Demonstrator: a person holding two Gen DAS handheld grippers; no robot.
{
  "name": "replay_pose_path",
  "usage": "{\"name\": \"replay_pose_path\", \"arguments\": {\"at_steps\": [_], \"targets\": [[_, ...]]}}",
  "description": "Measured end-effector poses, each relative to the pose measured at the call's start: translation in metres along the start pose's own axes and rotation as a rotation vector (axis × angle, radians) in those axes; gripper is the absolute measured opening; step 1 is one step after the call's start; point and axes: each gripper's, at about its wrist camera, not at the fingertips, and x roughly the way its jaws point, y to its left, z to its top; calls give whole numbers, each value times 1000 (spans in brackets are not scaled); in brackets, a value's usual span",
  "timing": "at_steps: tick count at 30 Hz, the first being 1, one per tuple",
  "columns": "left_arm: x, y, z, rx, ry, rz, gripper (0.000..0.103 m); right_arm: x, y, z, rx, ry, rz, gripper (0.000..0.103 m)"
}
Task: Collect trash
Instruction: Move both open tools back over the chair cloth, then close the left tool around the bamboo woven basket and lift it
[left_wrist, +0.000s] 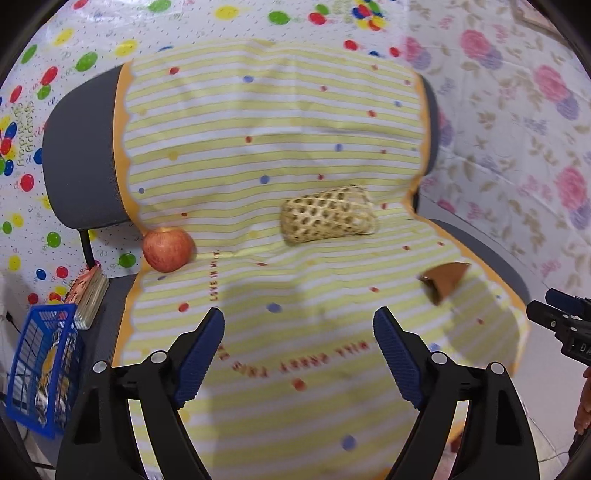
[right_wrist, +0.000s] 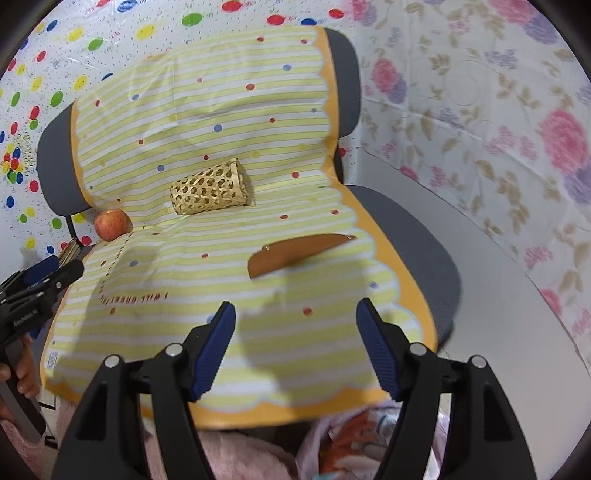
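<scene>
Both grippers, the left gripper (left_wrist: 299, 321) and right gripper (right_wrist: 295, 314), are being held apart and empty above the striped cover (left_wrist: 258, 122). A brown scrap (right_wrist: 291, 253), judged the trash, is lying near the cover's right edge, just beyond the right gripper. A reach and pinch are being called for next.

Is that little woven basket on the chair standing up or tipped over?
Tipped over. The woven basket lies on its side on the striped cloth, its open rim facing sideways.

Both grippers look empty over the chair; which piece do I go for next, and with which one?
Probably ease the right gripper, open and empty, down onto the brown scrap just ahead of it; it looks like the only trash on the cloth.
</scene>
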Motion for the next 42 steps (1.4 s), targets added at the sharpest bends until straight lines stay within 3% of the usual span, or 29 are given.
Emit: {"name": "replay_pose_path", "arguments": {"at_steps": [11, 19, 22, 24, 27, 29, 32, 35, 37, 38, 39, 42], "targets": [[96, 21, 38, 3, 58, -8, 86, 87, 22, 33, -17, 71, 25, 67], [168, 15, 74, 9, 108, -58, 87, 111, 18, 42, 4, 86, 39, 67], [191, 9, 84, 27, 127, -76, 85, 115, 13, 44, 11, 86, 34, 67], [202, 5, 88, 36, 147, -95, 76, 118, 9, 44, 19, 89, 30, 67], [208, -3, 94, 52, 159, -138, 70, 122, 3, 44, 27, 94, 24, 67], [206, -8, 96, 65, 158, -165, 57, 123, 0, 43, 35, 96, 27, 67], [191, -26, 90, 112, 163, -318, 49, 121, -3, 41, 41, 92, 30, 67], [176, -50, 83, 175, 167, -466, 48, 121, -8, 40, 51, 90, 32, 67], [168, -58, 82, 185, 155, -486, 52, 119, -11, 40, 59, 88, 31, 67], [166, -60, 83, 184, 144, -467, 66, 118, -12, 39, 60, 86, 30, 67], [165, -60, 83, 182, 134, -435, 88, 117, -13, 39, 61, 85, 28, 67], [166, -58, 87, 181, 102, -310, 91, 114, -15, 37, 65, 82, 30, 67]]}}
